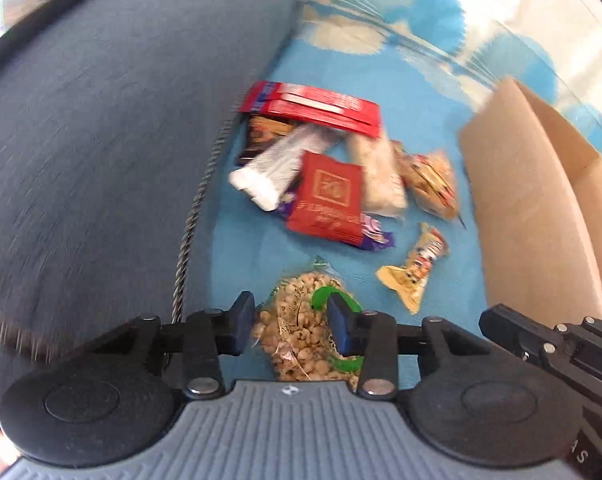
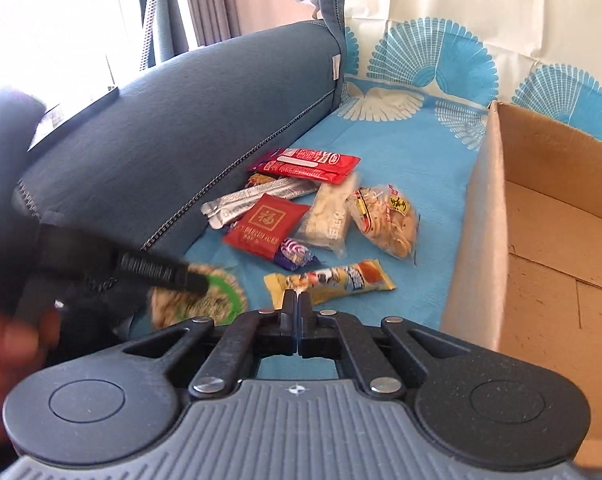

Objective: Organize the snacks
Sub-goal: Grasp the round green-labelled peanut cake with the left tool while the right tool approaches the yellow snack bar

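A: Looking down the left tongs (image 1: 289,324), I see the clear bag of nuts (image 1: 301,328) with its green label lying between the two blue pads — the jaws are partly closed, one pad at each side of it. Whether they truly pinch it I cannot tell; the picture is blurred.

B: And the right tongs (image 2: 297,312)?

A: Pressed together, nothing between them. The yellow snack bar (image 2: 329,282) lies on the blue sheet (image 2: 413,168) just beyond their tips, apart from them.

B: Where's the rest of the pile?

A: Farther out on the same sheet, beside the grey-blue sofa cushion (image 2: 173,136): a long red packet (image 2: 305,165), a silver stick pack (image 2: 257,200), a square red pouch (image 2: 265,225) lying over a purple wrapper (image 2: 295,258), a pale bag (image 2: 329,216) and a bag of round biscuits (image 2: 385,220).

B: And the box?

A: The cardboard box (image 2: 477,240) stands open at the right of the snacks, near the yellow bar — its visible floor is bare. From the right camera the left tongs reach in over the nut bag.
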Demonstrator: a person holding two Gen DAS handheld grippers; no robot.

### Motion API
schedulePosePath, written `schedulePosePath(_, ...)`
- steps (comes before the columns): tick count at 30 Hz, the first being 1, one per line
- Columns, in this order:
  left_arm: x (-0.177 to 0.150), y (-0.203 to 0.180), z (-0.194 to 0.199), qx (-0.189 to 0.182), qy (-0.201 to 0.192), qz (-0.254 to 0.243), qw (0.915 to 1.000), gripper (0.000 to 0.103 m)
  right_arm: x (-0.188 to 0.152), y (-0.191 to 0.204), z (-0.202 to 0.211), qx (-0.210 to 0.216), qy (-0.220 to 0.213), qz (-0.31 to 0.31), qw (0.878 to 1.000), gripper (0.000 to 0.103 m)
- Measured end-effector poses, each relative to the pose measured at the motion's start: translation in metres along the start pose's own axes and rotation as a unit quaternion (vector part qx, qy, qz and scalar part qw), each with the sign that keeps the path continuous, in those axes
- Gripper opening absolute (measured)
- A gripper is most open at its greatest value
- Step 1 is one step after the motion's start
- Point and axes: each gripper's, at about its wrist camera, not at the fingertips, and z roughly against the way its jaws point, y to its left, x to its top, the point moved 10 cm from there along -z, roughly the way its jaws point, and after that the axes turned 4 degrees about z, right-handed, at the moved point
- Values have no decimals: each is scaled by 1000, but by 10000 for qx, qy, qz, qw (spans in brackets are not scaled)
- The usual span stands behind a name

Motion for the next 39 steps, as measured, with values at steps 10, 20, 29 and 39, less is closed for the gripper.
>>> schedulePosePath(10, -22, -6, -7, -304, 447, -201, 9983, 77, -5, -11, -5, 268, -212, -966, 9947, 32)
schedulePosePath(20, -33, -21, -27, -166, 877, -710, 9935, 97, 9, -13, -46, 474, -102, -1456, 9882, 52)
schedulePosePath(29, -33, -21, -29, -236, 903, -665, 9934, 97, -15, -30, -92, -6, 740, -1672, 9831, 59)
schedulePosePath(39, -31, -18, -20, -209, 707, -684, 9949, 96, -7, -22, -74, -178, 535, -965, 9937, 8)
